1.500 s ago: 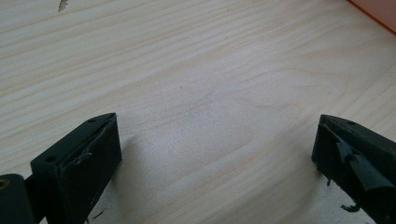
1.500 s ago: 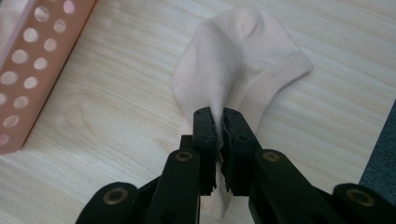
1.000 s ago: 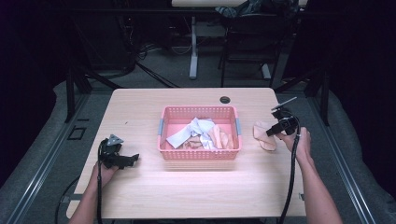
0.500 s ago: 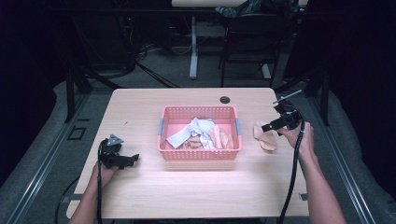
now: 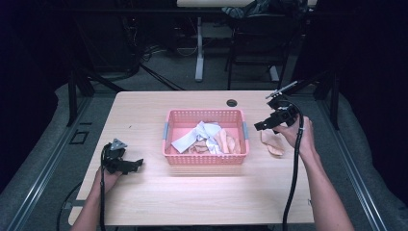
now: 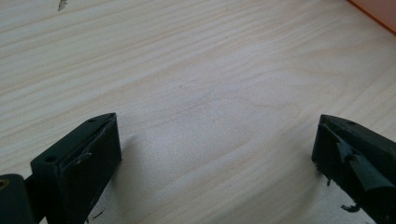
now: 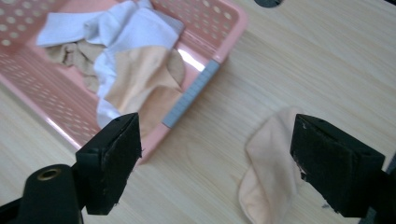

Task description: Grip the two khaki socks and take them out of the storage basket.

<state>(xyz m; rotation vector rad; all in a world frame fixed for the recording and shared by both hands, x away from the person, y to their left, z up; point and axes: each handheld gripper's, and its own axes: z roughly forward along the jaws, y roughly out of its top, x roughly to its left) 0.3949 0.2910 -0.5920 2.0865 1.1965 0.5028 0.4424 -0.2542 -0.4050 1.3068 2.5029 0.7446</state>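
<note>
Nearest the person, the left gripper (image 5: 126, 164) rests on the table (image 5: 202, 192) at the near-left, jaws spread wide over bare wood with nothing between them, well apart from any cloth. Farther in, the right gripper (image 5: 266, 123) is held above the table's right side, its jaws likewise parted and empty. The peach sock (image 7: 271, 175) lies flat on the wood just beside the pink basket (image 5: 204, 158), on the basket's right, and sits just below and slightly to the right of that gripper (in the right gripper view it lies toward the right-hand jaw, not centred in the gap). Its long axis appears to run roughly near-to-far along the basket's side. The right hand (image 5: 296, 137) is clearly the nearer one, so a grab would likely mean dropping down and shifting a little rightward. Beyond, the basket holds white and peach socks (image 5: 207, 138) in a heap.
</note>
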